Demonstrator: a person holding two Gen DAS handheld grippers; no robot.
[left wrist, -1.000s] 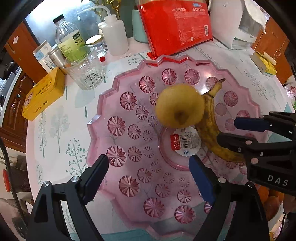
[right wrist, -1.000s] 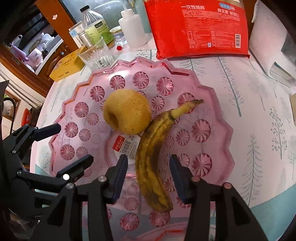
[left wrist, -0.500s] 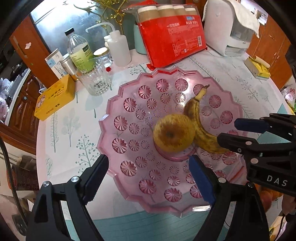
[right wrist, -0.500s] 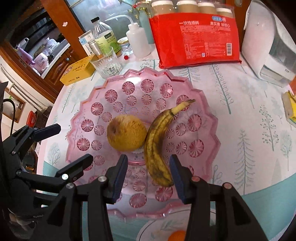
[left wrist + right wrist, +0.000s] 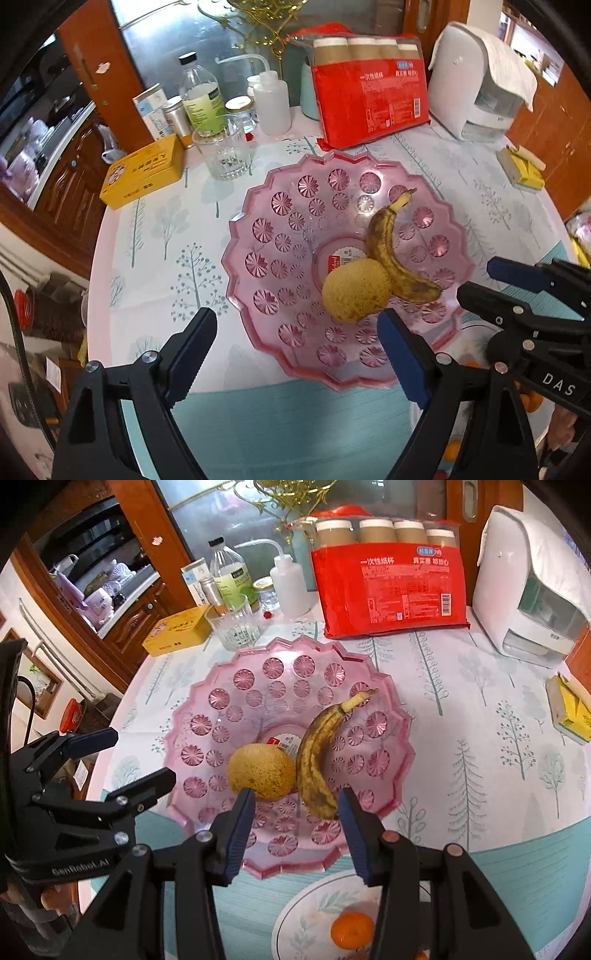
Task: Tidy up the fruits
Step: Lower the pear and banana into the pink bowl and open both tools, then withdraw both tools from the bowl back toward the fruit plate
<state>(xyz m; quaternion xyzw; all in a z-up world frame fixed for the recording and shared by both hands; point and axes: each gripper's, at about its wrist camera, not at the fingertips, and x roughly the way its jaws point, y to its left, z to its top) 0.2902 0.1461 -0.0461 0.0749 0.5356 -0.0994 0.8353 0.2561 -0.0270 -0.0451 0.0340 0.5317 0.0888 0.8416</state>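
A pink cut-glass fruit dish (image 5: 280, 229) (image 5: 229, 701) sits on the tree-print tablecloth. In it lie a yellow pear (image 5: 354, 290) (image 5: 262, 771) and a spotted banana (image 5: 391, 254) (image 5: 317, 760), touching side by side near the dish's middle. My left gripper (image 5: 295, 350) hangs above the dish's near rim, open and empty. My right gripper (image 5: 295, 830) is also above the near rim, jaws apart with nothing between them. Each gripper shows at the edge of the other's view. A white plate (image 5: 314, 904) nearer me holds an orange mandarin (image 5: 351, 930).
Behind the dish stand a drinking glass (image 5: 223, 151), a yellow box (image 5: 142, 171), bottles (image 5: 203, 99), a red pack of paper cups (image 5: 369, 99) and a white appliance (image 5: 476, 81). A small yellow box (image 5: 570, 709) lies at the right. The round table's edge curves at the left.
Both grippers have risen and drawn back from the dish, which now looks smaller. The pear rolled a little, from stem-hollow up to its side against the banana.
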